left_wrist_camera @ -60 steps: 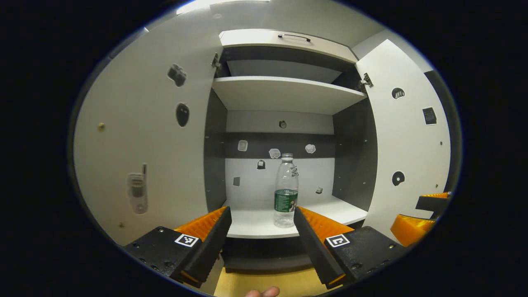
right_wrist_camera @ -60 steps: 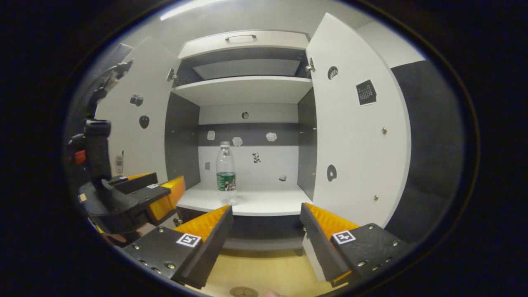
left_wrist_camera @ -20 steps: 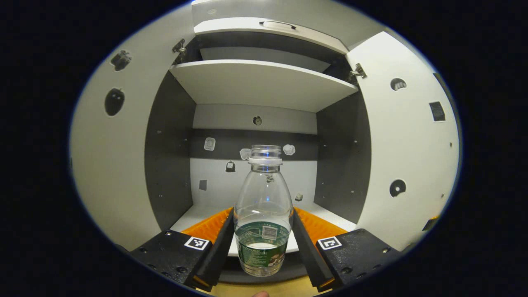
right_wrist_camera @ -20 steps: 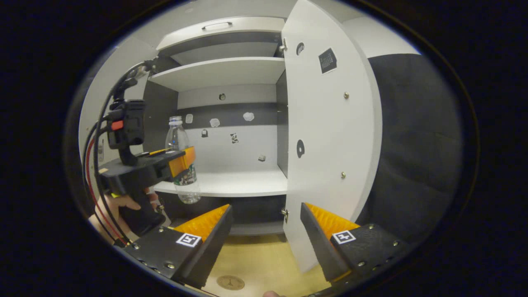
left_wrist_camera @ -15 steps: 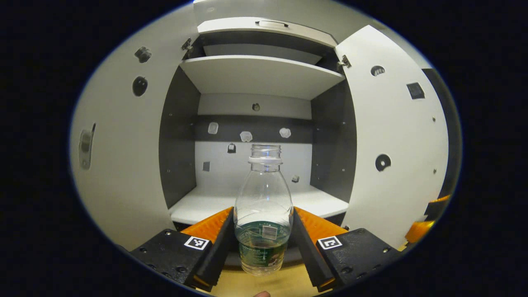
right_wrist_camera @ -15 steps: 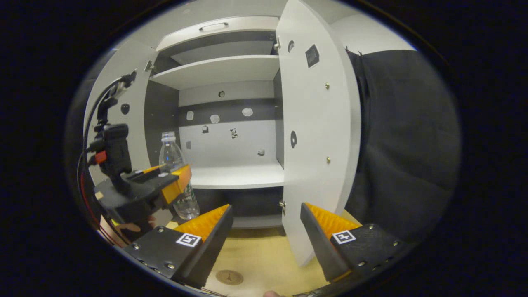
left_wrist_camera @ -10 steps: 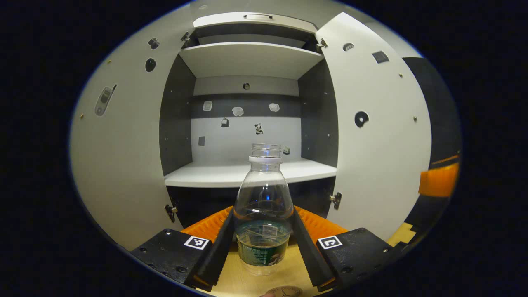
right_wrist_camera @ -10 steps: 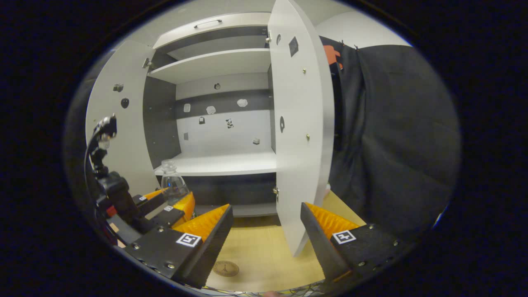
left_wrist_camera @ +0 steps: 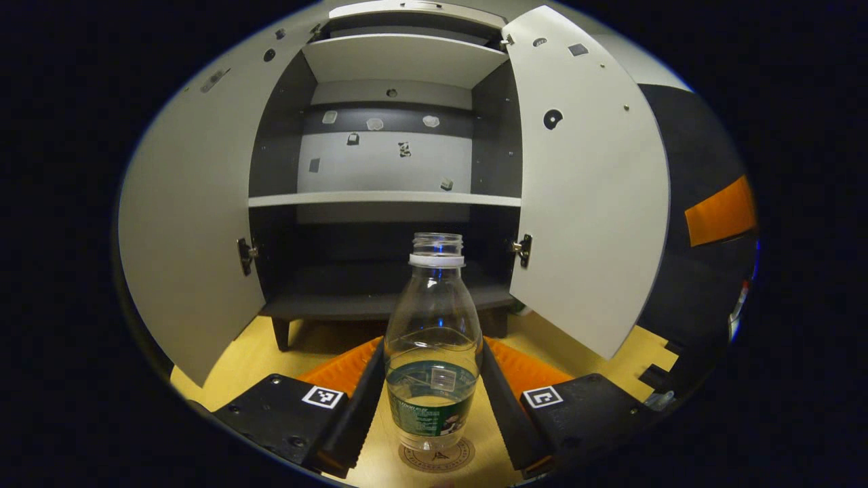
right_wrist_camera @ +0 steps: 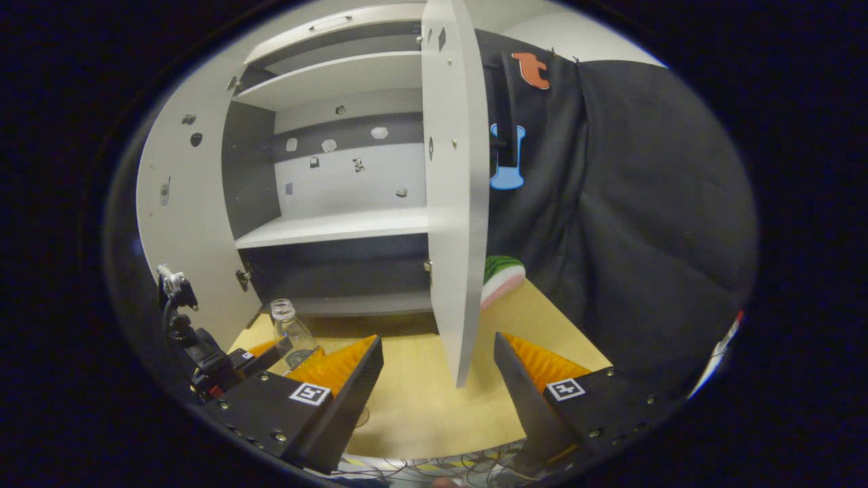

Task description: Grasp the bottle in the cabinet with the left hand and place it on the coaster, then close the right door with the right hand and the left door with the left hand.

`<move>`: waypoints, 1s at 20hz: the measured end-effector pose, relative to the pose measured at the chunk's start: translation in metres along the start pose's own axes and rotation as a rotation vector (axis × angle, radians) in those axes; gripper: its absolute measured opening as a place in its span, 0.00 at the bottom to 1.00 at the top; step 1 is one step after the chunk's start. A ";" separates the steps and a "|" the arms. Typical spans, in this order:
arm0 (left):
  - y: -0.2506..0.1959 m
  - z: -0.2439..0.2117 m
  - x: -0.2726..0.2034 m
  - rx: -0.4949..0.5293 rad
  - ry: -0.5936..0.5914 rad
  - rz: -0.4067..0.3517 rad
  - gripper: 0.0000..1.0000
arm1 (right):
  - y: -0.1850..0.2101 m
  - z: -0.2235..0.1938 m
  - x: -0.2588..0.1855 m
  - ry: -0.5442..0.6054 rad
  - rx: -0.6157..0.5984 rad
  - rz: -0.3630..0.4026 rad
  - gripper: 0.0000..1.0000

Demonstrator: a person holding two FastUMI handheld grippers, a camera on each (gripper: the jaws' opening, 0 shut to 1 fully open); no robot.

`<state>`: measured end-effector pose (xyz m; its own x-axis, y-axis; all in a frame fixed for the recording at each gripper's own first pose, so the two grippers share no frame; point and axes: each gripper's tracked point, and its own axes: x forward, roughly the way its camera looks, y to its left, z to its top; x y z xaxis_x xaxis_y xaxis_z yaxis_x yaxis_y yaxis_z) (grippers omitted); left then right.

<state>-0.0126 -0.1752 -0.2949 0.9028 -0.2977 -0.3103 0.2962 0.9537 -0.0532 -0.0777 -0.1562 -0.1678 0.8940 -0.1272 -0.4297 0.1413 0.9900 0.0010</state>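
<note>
Wooden desk (left_wrist_camera: pixel 271 352) before the open cabinet (left_wrist_camera: pixel 386 203). Left gripper (left_wrist_camera: pixel 432 400) pinches the bottle (left_wrist_camera: pixel 432 352) over the coaster (left_wrist_camera: pixel 437 457); right gripper (right_wrist_camera: pixel 437 379) spread, near the right door (right_wrist_camera: pixel 451 203).

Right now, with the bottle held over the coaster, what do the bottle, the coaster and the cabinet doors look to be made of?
Bottle: clear thin plastic, glossy; you see through it, with a printed wrap label.
Coaster: a flat round disc, tan and matte with a printed mark, possibly cork or wood.
Cabinet doors: smooth pale matte panels, likely laminated board, with metal hinges at the inner edge.
</note>
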 end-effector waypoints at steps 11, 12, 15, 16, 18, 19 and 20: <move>-0.006 -0.060 0.009 -0.028 0.068 0.004 0.82 | -0.013 -0.035 0.007 0.094 -0.035 -0.016 1.00; -0.005 -0.056 0.010 -0.023 0.044 0.005 0.82 | -0.013 -0.036 0.009 0.099 -0.038 -0.012 1.00; -0.006 -0.058 0.005 -0.016 0.036 0.008 0.82 | -0.012 -0.042 0.008 0.116 -0.058 0.001 0.96; -0.005 -0.057 0.004 -0.019 0.038 0.011 0.82 | -0.013 -0.044 0.007 0.119 -0.062 0.004 1.00; -0.003 -0.059 -0.002 -0.023 0.054 0.025 0.83 | -0.014 -0.044 0.008 0.124 -0.057 0.007 1.00; -0.002 -0.059 -0.005 -0.024 0.060 0.032 0.83 | -0.013 -0.043 0.009 0.123 -0.049 0.010 1.00; -0.002 -0.058 -0.007 -0.024 0.058 0.035 0.84 | -0.012 -0.043 0.010 0.121 -0.041 0.014 1.00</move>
<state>-0.0380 -0.1724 -0.3472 0.8928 -0.2614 -0.3670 0.2563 0.9645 -0.0636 -0.0890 -0.1671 -0.2109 0.8373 -0.1071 -0.5361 0.1093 0.9936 -0.0278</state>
